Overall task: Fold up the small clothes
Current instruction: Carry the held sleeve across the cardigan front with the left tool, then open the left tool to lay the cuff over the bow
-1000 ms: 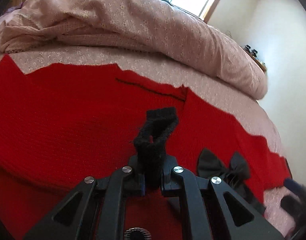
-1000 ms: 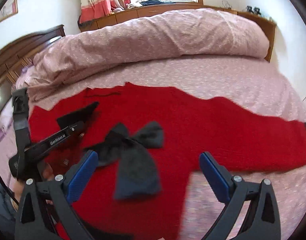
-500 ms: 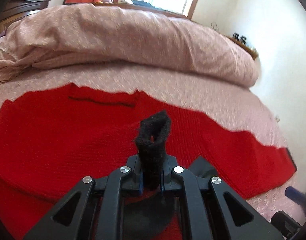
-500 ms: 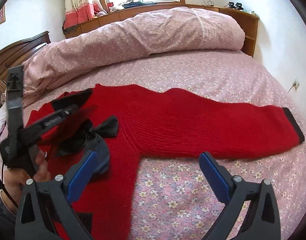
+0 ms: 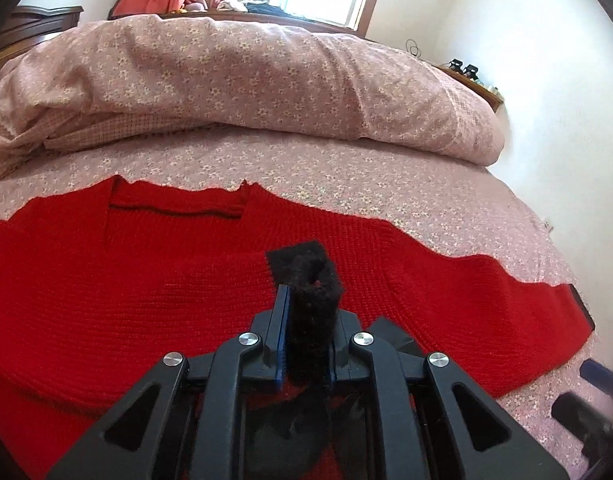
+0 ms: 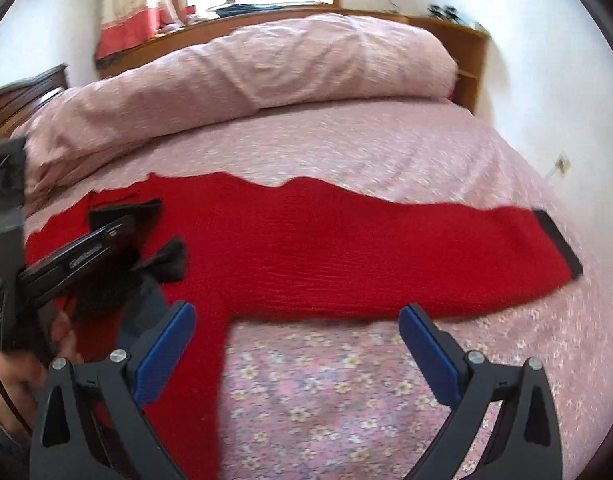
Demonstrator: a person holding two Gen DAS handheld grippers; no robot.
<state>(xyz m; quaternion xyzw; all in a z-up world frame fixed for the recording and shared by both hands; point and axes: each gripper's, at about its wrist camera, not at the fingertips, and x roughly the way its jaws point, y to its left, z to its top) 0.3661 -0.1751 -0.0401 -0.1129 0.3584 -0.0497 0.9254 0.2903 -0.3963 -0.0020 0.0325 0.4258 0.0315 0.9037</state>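
Black knit sock [image 5: 312,300] pinched upright in left tool [image 5: 306,344], jaws easing apart, sock between them, over the sweater's chest | red sweater [image 6: 346,248] flat on floral bed [image 6: 346,384] | right tool [image 6: 296,344] wide apart, empty, over bed sheet

Red sweater [image 5: 146,300]: coarse ribbed knit, matt. Black sock [image 5: 312,280], centre frame: fuzzy, fluffy cloth. Bedsheet [image 5: 386,184] and duvet [image 5: 266,80], upper frame: soft floral cotton-like cloth. Left gripper [image 5: 306,344]: matt black plastic, shiny metal screws. Right gripper [image 6: 298,344]: smooth blue pads [image 6: 424,348]. Headboard [image 6: 470,60], upper right: glossy wood.
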